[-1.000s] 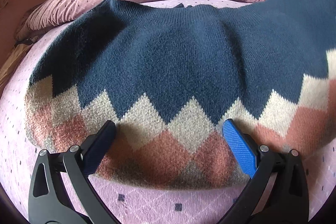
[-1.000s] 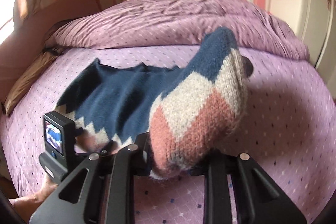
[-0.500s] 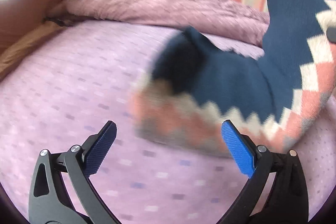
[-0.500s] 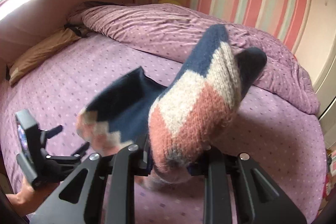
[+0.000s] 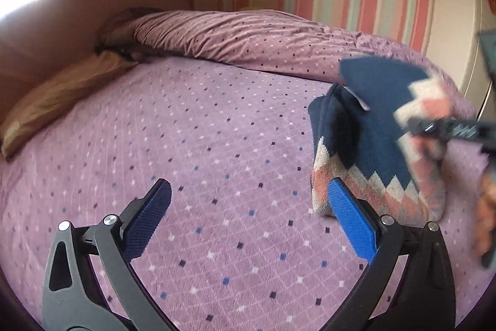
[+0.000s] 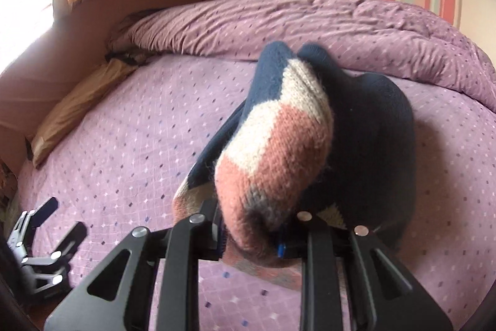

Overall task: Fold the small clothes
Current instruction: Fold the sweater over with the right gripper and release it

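**Sweater Lifted by One Gripper, the Other Waiting Empty**

Tongs first: the right gripper (image 6: pixel 248 241) was clamped on the patterned hem of the knitted sweater (image 6: pixel 279 138), its jaws drawn close with wool bunched between them. The left gripper (image 5: pixel 248 225) stood wide open over the bedspread (image 5: pixel 201 145), holding nothing, its blue pads well apart.

The sweater, navy with cream and salmon zigzags, hung gathered from the right gripper toward the right side of the bed, its lower part appearing to rest on the purple spread. From the left wrist view it lay just beyond the left gripper's right finger.

By my judgement the step in hand was carrying or repositioning the garment ahead of a fold, since it was bunched rather than flat. The next move would call for laying it out smooth, with the left gripper taking a second edge.

No containers showed in either view; only a rumpled duvet (image 6: pixel 341 17) and a tan pillow (image 5: pixel 62 95) at the bed's far side.
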Demonstrator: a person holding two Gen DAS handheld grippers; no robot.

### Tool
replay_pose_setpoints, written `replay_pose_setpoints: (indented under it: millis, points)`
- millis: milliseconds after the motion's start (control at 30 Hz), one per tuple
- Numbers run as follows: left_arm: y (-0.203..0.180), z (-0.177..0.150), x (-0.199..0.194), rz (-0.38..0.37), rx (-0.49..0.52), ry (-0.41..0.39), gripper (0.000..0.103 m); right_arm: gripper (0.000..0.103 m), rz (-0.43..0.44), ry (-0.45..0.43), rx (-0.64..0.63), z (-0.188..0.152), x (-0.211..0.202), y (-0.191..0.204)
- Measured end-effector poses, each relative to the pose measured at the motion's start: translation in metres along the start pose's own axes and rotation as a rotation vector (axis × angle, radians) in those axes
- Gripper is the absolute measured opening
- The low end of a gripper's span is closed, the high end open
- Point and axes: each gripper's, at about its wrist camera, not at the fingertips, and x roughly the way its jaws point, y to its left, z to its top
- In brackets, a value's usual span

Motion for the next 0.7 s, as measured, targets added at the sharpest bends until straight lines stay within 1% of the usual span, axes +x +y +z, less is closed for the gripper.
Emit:
replay_pose_setpoints:
  millis: [67,200,300,333,367,400,433,533,600,633,700]
  points:
    - [0.006,-0.005,-0.001,-0.017,-0.02,0.001,0.1,0.024,-0.016,0.016,-0.005,-0.005,0.017,0.01]
    - [0.01,-0.016,0.003,-0.023,-0.033,0.012,0.1,0.024,-0.072,0.029,-0.024,-0.015,0.041,0.024]
    - [0.01,-0.025,0.006,-0.035,-0.043,0.02,0.1,0.029,-0.13,0.033,-0.031,-0.024,0.05,0.03]
    - [0.012,-0.027,0.007,-0.044,-0.056,0.024,0.1,0.032,-0.139,0.034,-0.028,-0.025,0.052,0.033]
    - [0.013,-0.026,0.01,-0.053,-0.066,0.037,0.1,0.039,-0.132,0.032,-0.014,-0.026,0.054,0.033]
    - [0.016,-0.025,0.01,-0.058,-0.082,0.044,0.1,0.071,-0.09,0.027,0.009,-0.025,0.055,0.034]
    - [0.018,-0.024,0.009,-0.06,-0.098,0.038,0.1,0.082,-0.044,0.019,0.032,-0.025,0.054,0.036]
    - [0.024,-0.02,0.003,-0.05,-0.109,0.015,0.1,0.088,0.015,-0.029,0.035,-0.019,0.038,0.05]
    - [0.03,-0.017,0.003,-0.029,-0.113,0.01,0.1,0.087,0.09,-0.087,0.113,-0.01,0.016,0.037]
    - [0.032,-0.016,0.003,-0.027,-0.12,0.01,0.1,0.088,0.112,-0.124,0.165,-0.006,0.005,0.026]
    - [0.036,-0.014,0.004,-0.029,-0.132,0.01,0.1,0.09,0.074,-0.192,0.258,0.001,-0.018,-0.004]
